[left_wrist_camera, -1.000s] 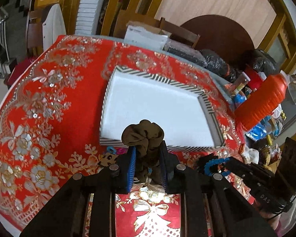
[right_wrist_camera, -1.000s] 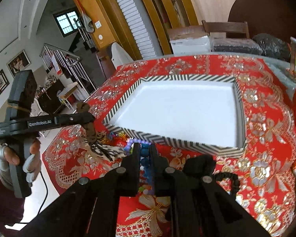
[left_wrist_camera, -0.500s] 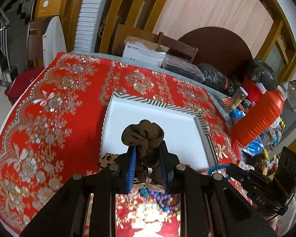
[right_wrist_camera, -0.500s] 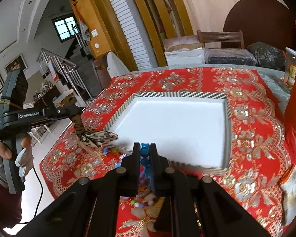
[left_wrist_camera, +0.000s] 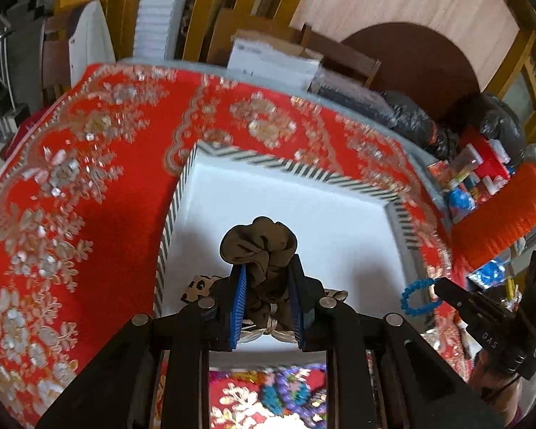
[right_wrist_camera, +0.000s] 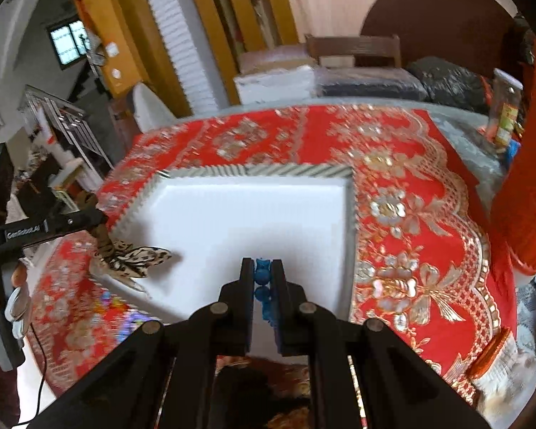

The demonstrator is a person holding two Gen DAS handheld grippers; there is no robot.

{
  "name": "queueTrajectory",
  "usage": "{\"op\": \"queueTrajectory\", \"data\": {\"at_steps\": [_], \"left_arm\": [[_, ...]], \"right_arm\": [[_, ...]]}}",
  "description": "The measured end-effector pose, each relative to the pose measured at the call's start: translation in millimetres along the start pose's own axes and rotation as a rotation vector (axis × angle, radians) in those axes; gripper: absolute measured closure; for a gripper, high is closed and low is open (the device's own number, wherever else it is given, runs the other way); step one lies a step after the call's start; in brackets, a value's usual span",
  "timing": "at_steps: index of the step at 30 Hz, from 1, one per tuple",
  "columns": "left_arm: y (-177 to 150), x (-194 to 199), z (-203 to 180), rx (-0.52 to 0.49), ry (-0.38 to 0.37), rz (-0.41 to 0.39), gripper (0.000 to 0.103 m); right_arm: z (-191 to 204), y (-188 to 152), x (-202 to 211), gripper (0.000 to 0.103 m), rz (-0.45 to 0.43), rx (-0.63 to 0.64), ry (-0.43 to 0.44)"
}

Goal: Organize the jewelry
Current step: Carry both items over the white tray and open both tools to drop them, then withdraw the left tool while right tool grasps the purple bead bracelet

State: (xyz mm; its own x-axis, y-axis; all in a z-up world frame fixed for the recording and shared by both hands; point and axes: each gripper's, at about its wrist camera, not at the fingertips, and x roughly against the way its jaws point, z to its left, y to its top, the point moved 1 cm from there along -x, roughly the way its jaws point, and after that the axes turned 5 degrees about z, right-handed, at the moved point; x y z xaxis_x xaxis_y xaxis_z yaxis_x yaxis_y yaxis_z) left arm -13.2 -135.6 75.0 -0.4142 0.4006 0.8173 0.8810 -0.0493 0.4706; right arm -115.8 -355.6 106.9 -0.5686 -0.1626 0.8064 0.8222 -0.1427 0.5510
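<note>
Table: covered by a red cloth (left_wrist_camera: 100,214) with gold flowers.
Tray: white tray (right_wrist_camera: 253,214) with a striped rim, lying flat on the cloth, nothing resting on its white floor.
Left gripper (left_wrist_camera: 266,279): pinching a brown scrunchie (left_wrist_camera: 259,246) with a leopard-print bow, held over the tray's near left part.
Right gripper (right_wrist_camera: 262,275): pressed together on a blue bead bracelet (right_wrist_camera: 262,277), above the tray's near edge.
Loose beads: blurred colourful pile (left_wrist_camera: 286,389) on the cloth just in front of the tray.

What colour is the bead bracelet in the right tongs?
Blue. The bead bracelet shows best in the left wrist view, dangling from the right tongs.
</note>
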Motion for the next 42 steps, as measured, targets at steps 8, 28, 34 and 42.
{"op": "queueTrajectory", "data": {"at_steps": [8, 28, 34, 42], "left_arm": [[-3, -33, 19, 0.059, 0.012, 0.05, 0.088], [-12, 21, 12, 0.027, -0.007, -0.049, 0.07], [-36, 39, 0, -0.045, 0.067, -0.079, 0.07], [-67, 56, -13, -0.1, 0.107, -0.097, 0.07]], "right_arm": [[20, -19, -56, 0.094, 0.151, 0.043, 0.04], [15, -28, 0, 0.061, 0.055, -0.051, 0.039], [35, -42, 14, 0.061, 0.037, -0.008, 0.031], [54, -59, 29, 0.061, 0.027, 0.016, 0.041]]}}
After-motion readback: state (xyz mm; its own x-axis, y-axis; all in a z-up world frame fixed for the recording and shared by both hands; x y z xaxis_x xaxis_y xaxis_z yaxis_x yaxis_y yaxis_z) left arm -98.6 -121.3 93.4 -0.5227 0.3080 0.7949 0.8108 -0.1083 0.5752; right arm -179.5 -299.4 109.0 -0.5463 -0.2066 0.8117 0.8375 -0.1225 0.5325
